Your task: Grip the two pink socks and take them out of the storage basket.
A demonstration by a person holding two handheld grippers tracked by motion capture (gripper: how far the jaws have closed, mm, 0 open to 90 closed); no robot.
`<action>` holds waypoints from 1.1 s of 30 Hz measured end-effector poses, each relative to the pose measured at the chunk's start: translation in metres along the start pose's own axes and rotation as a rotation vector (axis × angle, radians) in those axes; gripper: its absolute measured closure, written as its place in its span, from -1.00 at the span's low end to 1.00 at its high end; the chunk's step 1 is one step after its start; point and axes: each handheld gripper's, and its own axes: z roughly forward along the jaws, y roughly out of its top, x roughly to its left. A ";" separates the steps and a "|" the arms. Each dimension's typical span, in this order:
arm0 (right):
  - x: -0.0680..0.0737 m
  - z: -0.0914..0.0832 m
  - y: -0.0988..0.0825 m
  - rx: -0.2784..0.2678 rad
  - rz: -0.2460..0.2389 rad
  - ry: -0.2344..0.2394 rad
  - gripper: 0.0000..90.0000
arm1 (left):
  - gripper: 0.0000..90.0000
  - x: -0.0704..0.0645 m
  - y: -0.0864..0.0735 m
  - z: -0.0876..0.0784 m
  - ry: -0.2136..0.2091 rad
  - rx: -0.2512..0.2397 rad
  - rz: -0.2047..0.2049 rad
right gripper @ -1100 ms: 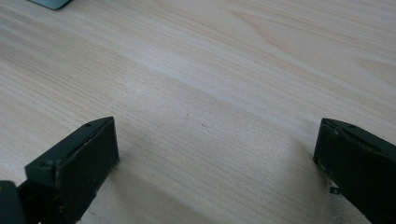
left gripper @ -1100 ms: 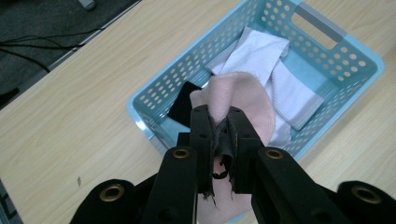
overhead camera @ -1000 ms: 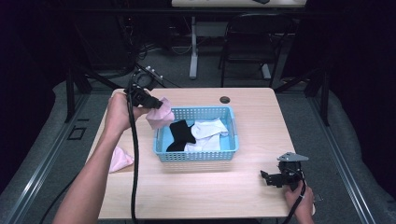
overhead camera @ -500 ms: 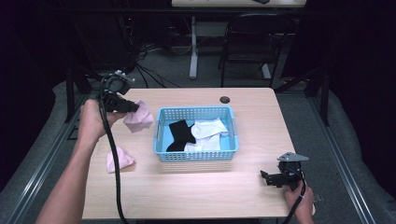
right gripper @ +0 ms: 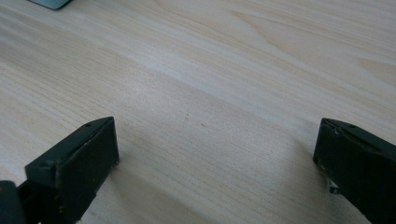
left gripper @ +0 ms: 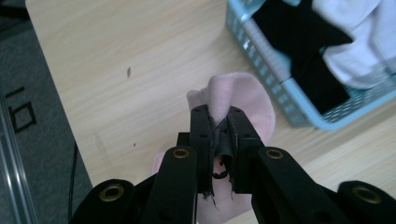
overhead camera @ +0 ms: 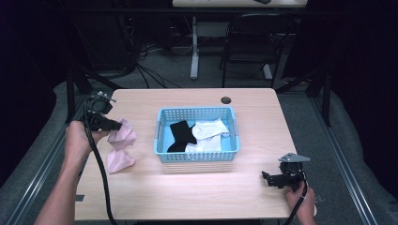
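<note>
Sorting socks out of a basket, judged from how things lie: 2 pink ones out on the table's left side, 2 colours left inside.

Left gripper pinching a pink sock at its bunched top, jaws pressed together on the fabric, seen close in the left gripper view with pink cloth puffing out past the black tips. Sock hanging limp and crumpled, held left of the blue basket and above the table. Just below it, a second pink sock lying on the wood; whether the hanging one touches it cannot be told.

Right gripper resting at the near right corner, jaws spread wide, nothing between them, bare wood grain under it in the right gripper view.

Left to do, as a judgement: set the held sock down beside its mate, then lift out the black sock and the white socks heaped in the basket.

Materials: soft knit socks, floppy and folding on themselves; rigid plastic basket, rectangular, walls pierced in a lattice of small holes; pale wood-grain tabletop, smooth, with rounded corners and a dark round cable hole at the far edge; matte black gripper jaws, blocky, pads frayed.
</note>
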 end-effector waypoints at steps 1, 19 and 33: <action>0.000 0.000 0.000 0.000 0.000 0.000 -1.00 | 0.84 0.000 0.000 0.000 0.000 0.000 0.000; 0.000 0.000 0.000 -0.004 0.003 -0.003 -1.00 | -0.28 0.028 -0.050 0.048 0.014 0.013 -0.152; 0.000 0.000 0.000 -0.001 0.000 0.000 -1.00 | -1.00 0.028 -0.123 0.036 0.037 -0.039 -0.222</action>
